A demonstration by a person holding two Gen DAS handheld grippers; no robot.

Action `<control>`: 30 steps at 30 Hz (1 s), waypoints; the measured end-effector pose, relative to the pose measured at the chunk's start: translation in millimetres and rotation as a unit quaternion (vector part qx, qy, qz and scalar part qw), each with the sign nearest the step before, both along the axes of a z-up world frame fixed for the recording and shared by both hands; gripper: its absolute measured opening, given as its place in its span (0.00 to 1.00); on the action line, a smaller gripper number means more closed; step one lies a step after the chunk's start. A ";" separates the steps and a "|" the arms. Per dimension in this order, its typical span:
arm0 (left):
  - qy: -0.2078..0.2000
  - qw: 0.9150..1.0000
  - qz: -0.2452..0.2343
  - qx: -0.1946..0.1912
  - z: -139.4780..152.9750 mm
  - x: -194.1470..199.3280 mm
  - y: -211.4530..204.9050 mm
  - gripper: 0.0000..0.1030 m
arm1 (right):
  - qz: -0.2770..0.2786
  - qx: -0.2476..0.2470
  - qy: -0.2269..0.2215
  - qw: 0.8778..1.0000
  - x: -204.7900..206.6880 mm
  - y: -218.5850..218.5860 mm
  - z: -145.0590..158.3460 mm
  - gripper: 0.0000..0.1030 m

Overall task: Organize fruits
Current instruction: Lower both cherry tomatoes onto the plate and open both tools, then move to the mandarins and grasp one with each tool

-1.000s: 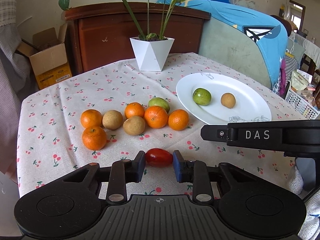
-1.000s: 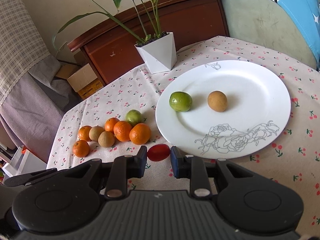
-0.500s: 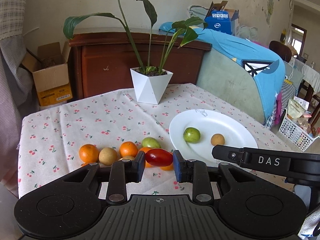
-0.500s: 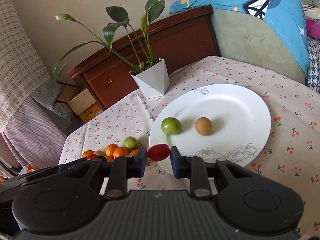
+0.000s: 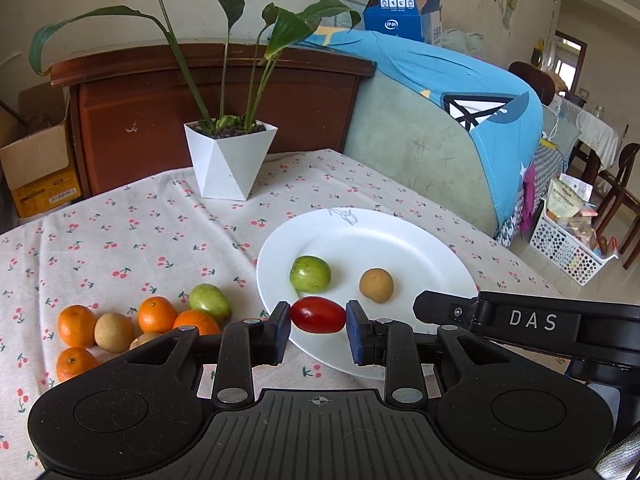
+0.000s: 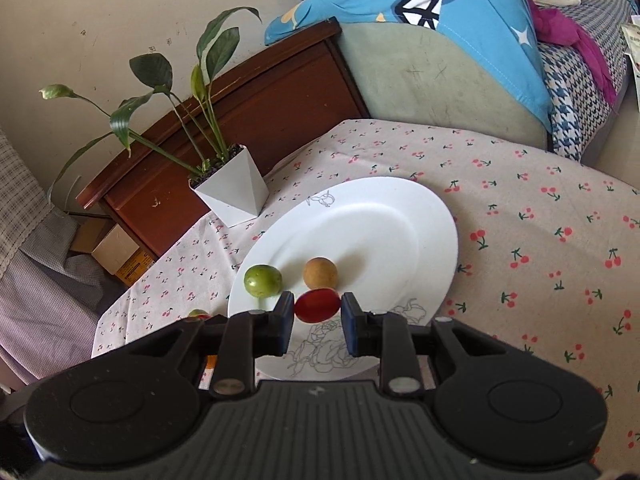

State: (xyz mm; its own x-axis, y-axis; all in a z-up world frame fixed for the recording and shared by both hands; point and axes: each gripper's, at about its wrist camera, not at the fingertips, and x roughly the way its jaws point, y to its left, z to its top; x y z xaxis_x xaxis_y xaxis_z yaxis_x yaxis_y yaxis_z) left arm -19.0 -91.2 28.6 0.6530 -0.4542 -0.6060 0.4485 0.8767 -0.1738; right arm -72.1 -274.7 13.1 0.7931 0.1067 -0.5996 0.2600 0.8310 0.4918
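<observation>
Meanwhile, on the left of the tablecloth (image 5: pixel 120 240), oranges (image 5: pixel 157 314) and brown fruits (image 5: pixel 113 331) are sitting bunched with a green fruit (image 5: pixel 209 300), seemingly waiting to be sorted — the nearest are partly hidden behind the left gripper (image 5: pixel 318 316). Its jaws are clamping a red tomato (image 5: pixel 318 315) end to end, hanging over the near rim of the white plate (image 5: pixel 420 248), likely so it can join the green fruit (image 5: pixel 310 274) and brown ball (image 5: pixel 376 285) there. Further right, the right gripper (image 6: pixel 317 307) is pinching its own red tomato (image 6: pixel 317 306) above the same plate (image 6: pixel 400 216) — whether either tomato is touching the china is hard to tell. A potted plant (image 5: pixel 229 160) is standing behind.
</observation>
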 end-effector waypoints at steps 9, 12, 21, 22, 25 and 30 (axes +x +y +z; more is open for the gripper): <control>0.014 1.000 -0.008 0.008 -4.6 9.4 -14.2 0.29 | -0.024 0.017 0.003 1.000 -0.2 -7.8 -2.7 0.28; 0.012 1.000 -0.003 0.016 4.7 10.3 -16.0 0.43 | -0.028 0.015 -0.002 0.999 -1.6 -8.0 0.5 0.29; 0.003 1.000 0.008 0.025 38.8 18.0 13.0 0.57 | -0.009 0.022 -0.009 1.000 -2.4 -2.1 10.2 0.31; 0.003 1.000 0.013 0.026 41.9 18.8 18.4 0.61 | -0.003 0.020 -0.010 1.000 -2.4 0.3 11.6 0.31; 0.008 0.999 0.028 0.022 48.9 20.4 38.1 0.62 | 0.013 0.018 -0.010 1.000 -2.0 7.8 14.6 0.31; 0.003 0.998 0.056 0.039 50.8 17.4 68.8 0.62 | 0.049 0.010 -0.007 0.999 0.7 24.8 16.1 0.31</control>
State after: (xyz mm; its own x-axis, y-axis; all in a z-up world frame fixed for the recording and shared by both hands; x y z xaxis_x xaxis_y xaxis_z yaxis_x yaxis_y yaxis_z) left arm -1.7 -22.4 79.4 0.6926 -0.3305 -0.6411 0.3462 0.9321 -0.1064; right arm -71.5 -249.9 29.1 0.7862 0.1963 -0.5859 0.1708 0.8423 0.5113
